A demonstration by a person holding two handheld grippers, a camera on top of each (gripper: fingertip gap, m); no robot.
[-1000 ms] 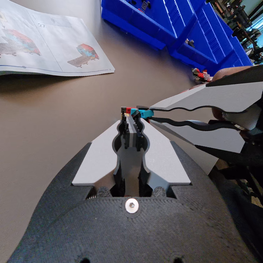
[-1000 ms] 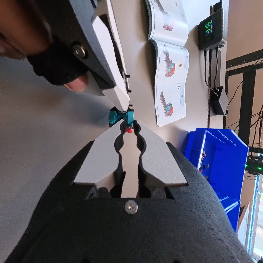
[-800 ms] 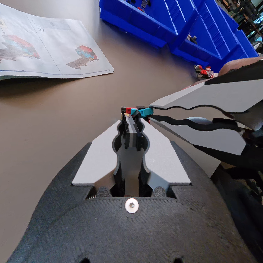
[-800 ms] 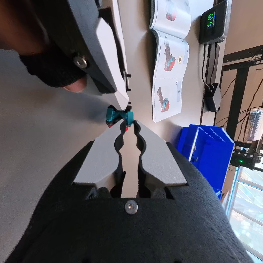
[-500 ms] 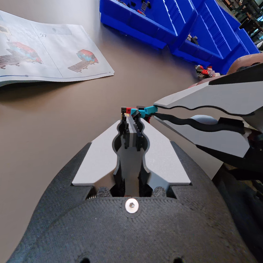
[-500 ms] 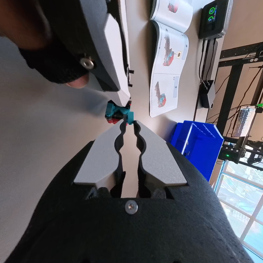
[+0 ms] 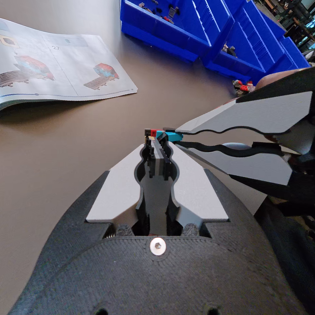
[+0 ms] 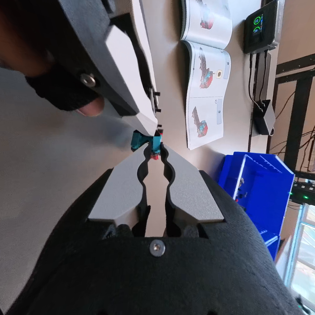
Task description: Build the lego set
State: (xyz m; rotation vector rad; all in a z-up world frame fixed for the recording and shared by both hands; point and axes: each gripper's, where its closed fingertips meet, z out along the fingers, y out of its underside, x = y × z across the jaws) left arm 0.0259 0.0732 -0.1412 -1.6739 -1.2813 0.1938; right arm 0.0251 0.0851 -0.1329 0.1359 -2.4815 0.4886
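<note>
Lego build point(image 7: 157, 150) pinched in left gripper point(image 7: 157, 144) jaws, teal end point(image 8: 156, 142) pinched by right gripper point(image 8: 154, 146); only right wrist view shows charger point(image 8: 260, 25), upper right.

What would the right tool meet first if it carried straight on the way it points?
Probably the left tool: its finger lies just beyond the teal brick that the right tool pinches, though depth is unclear.

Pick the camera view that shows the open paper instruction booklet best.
The right wrist view: the open paper instruction booklet lies there with both pages and its spine visible, past the right gripper. The left wrist view catches only the booklet's near page, cut off at the frame's left edge and seen at a shallow angle.
</note>
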